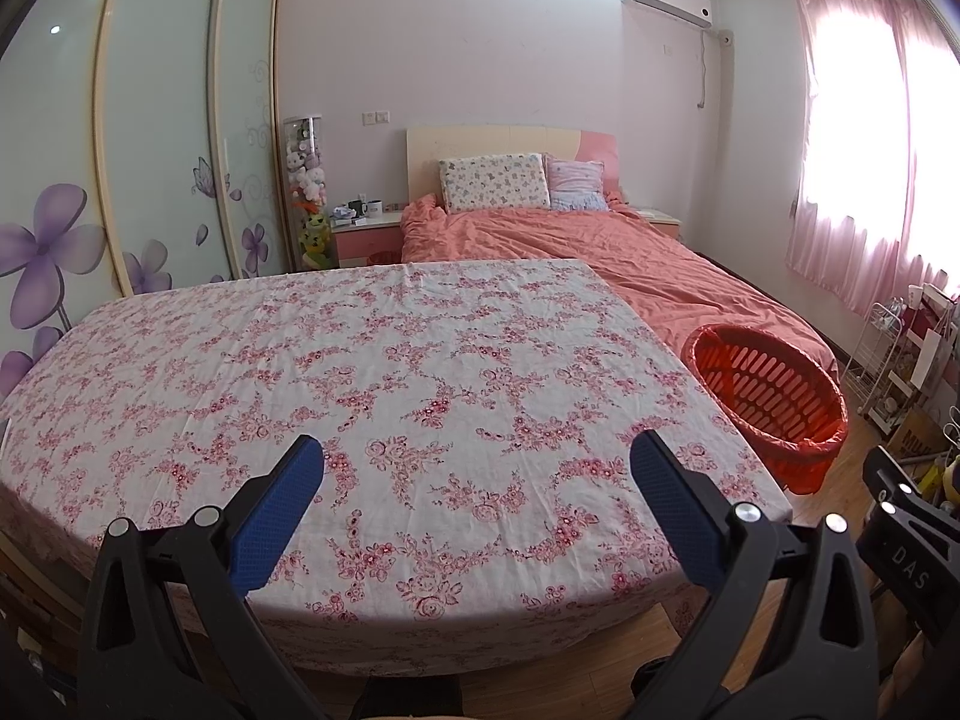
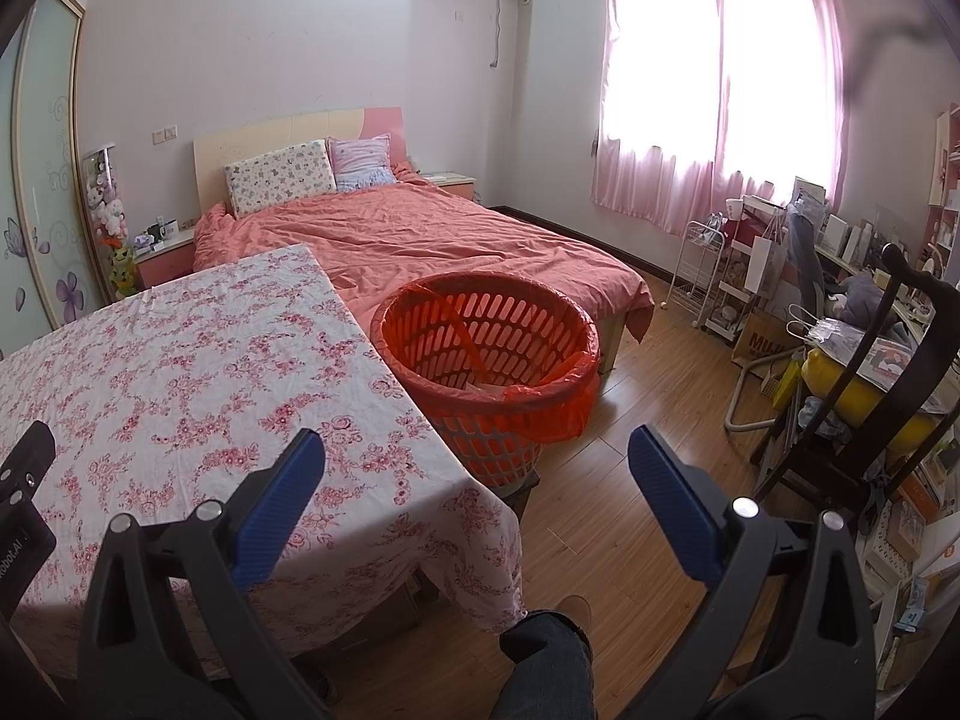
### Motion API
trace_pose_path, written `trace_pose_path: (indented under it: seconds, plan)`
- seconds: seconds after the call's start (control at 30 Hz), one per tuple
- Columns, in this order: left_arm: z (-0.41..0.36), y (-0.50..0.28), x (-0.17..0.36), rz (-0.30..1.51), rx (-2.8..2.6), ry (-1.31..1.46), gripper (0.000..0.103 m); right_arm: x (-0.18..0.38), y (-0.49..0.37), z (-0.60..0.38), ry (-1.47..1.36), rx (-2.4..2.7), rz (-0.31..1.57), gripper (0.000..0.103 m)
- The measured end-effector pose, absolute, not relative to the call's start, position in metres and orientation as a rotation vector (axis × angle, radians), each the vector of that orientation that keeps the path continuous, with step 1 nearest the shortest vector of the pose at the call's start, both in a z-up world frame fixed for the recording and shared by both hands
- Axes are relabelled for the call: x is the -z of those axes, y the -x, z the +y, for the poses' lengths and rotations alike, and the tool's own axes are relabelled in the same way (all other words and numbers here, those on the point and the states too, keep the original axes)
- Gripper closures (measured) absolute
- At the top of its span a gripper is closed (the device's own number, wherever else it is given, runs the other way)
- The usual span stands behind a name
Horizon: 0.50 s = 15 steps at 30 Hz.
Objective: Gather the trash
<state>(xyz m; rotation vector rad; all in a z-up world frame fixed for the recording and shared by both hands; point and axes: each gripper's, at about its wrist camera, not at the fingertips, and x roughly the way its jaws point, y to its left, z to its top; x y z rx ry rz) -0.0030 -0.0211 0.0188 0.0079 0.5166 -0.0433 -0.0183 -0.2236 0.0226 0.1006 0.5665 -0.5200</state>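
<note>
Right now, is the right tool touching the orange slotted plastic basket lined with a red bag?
Apart. In the right wrist view the right tool hangs open, wood floor showing between its blue fingertips and the basket.

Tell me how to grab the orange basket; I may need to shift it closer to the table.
Grip the basket's rim on the floor side, coming down from above with the right gripper, jaws straddling the wall. The rim stands open and upright there; the table crowds the other side.

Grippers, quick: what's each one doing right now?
Left gripper: open, holding nothing, over the floral tablecloth.
Right gripper: open, holding nothing, near the orange basket.
</note>
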Motion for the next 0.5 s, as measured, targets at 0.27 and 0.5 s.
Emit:
trace_pose_path:
  seconds: [0.27,0.5]
  plan:
    - [-0.0205,0.0026,-0.0172,0.516,0.038,-0.015,0.002,-0.0224,0.0186,-0.2228,-0.101,0.519,0.569,0.004]
    - [-0.0198,0.0031,-0.0171,0.517,0.037,-0.017,0.002,-0.0212,0.0201,-0.2223,-0.101,0.519,0.569,0.004]
